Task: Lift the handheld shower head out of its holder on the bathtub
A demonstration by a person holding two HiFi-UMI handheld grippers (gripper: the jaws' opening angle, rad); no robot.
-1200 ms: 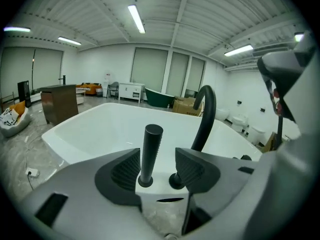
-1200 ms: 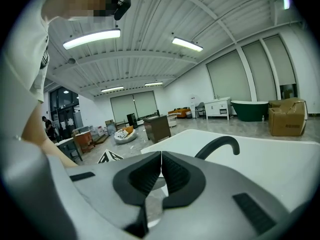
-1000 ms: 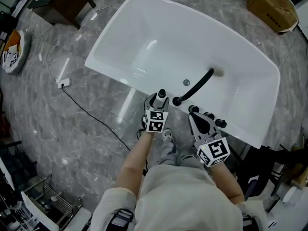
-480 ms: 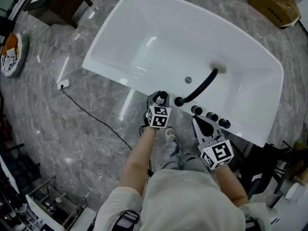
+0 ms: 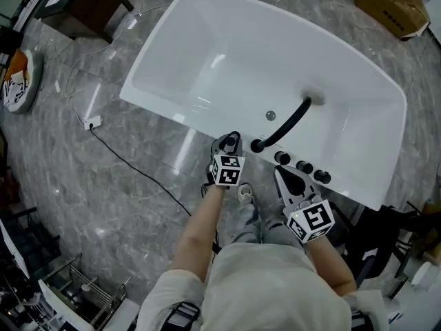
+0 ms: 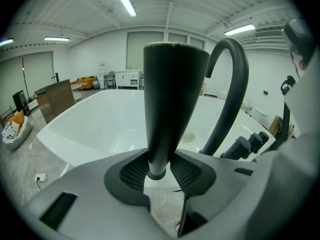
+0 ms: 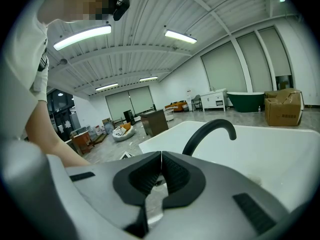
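The black handheld shower head (image 6: 172, 99) stands upright in its holder on the near rim of the white bathtub (image 5: 158, 98). My left gripper (image 6: 160, 176) has its jaws on either side of the thin lower stem. They are closing, with the pads (image 6: 132, 171) close beside the stem and a sliver of gap on the right. From the head view, the left gripper (image 5: 231, 142) sits at the rim around the shower head (image 5: 233, 137). My right gripper (image 7: 161, 176) is shut on nothing and hangs near the black knobs (image 5: 303, 166).
A black arched spout (image 5: 286, 124) rises just right of the shower head, with three knobs beyond it. A cable (image 5: 131, 164) runs over the grey floor left of the tub. A cardboard box (image 5: 389, 5) and a dark cabinet (image 5: 89, 2) stand beyond the tub.
The left gripper has sunk a little around the shower head. The right gripper has stayed where it was.
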